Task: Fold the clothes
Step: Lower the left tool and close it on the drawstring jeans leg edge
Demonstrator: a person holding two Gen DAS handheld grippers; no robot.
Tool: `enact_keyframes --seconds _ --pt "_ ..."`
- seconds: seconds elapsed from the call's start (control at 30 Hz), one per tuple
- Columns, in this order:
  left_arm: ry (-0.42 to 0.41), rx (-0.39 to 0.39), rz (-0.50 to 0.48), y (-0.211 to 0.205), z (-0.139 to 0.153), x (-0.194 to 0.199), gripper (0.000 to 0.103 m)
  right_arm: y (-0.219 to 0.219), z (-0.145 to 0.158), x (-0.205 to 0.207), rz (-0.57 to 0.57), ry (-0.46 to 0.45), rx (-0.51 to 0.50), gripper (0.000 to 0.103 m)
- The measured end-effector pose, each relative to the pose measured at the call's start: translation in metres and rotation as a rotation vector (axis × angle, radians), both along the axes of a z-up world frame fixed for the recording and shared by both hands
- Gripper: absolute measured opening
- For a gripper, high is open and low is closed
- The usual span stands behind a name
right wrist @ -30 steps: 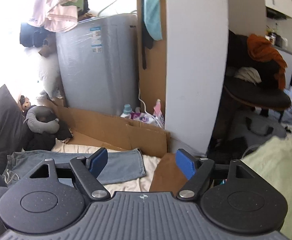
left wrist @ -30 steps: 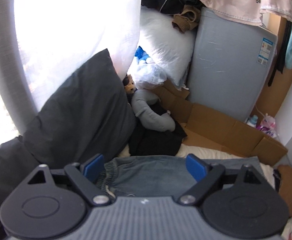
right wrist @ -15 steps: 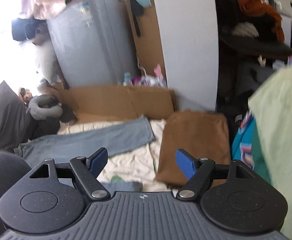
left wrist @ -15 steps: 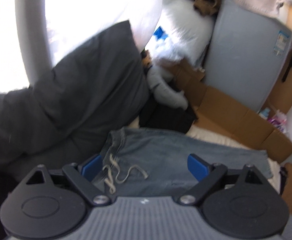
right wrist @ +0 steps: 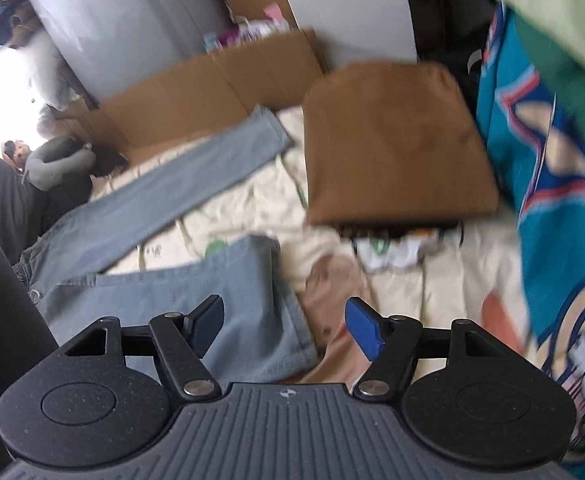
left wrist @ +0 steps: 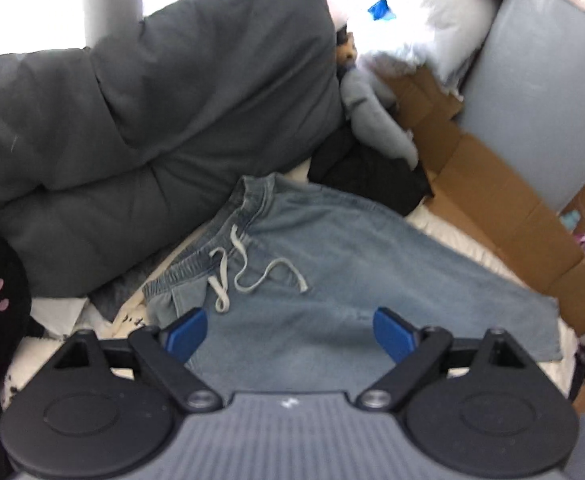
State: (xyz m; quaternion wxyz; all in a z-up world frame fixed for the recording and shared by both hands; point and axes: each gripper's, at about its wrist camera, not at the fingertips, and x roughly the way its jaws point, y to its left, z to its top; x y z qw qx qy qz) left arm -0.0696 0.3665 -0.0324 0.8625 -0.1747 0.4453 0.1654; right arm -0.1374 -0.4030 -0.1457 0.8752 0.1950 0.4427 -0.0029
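Both tongs are dropping closer over the jeans [left wrist: 332, 264] than a second ago. Left tongs [left wrist: 290, 334] are standing apart, empty; right tongs [right wrist: 284, 330] are closing above a leg hem, gripping nothing.

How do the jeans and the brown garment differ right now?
The jeans lie spread open, legs splayed apart; the brown garment is already folded into a compact rectangle. The jeans are light blue denim with a drawstring waist; the brown garment is plain. The jeans lie under both open grippers; the brown garment lies farther off. Both rest on the cream bedding.
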Motion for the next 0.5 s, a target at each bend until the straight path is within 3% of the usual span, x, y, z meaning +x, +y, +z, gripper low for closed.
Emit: enact_keyframes --seconds 0.1,0.23,0.37,0.5 --pt "0.014 -0.022 0.004 -0.004 -0.017 0.002 0.091 0.006 -0.020 -0.003 -0.020 0.033 0.022 0.073" --pt "0.038 -0.064 -0.001 -0.009 -0.045 0.006 0.074 0.011 -0.038 -0.005 -0.042 0.078 0.026 0.073" --pt "0.072 -0.103 0.015 -0.009 -0.079 0.008 0.071 0.016 -0.053 -0.006 -0.037 0.110 0.019 0.070" --pt "0.155 -0.145 0.020 -0.002 -0.122 0.006 0.053 0.015 -0.065 -0.003 -0.078 0.135 0.045 0.060"
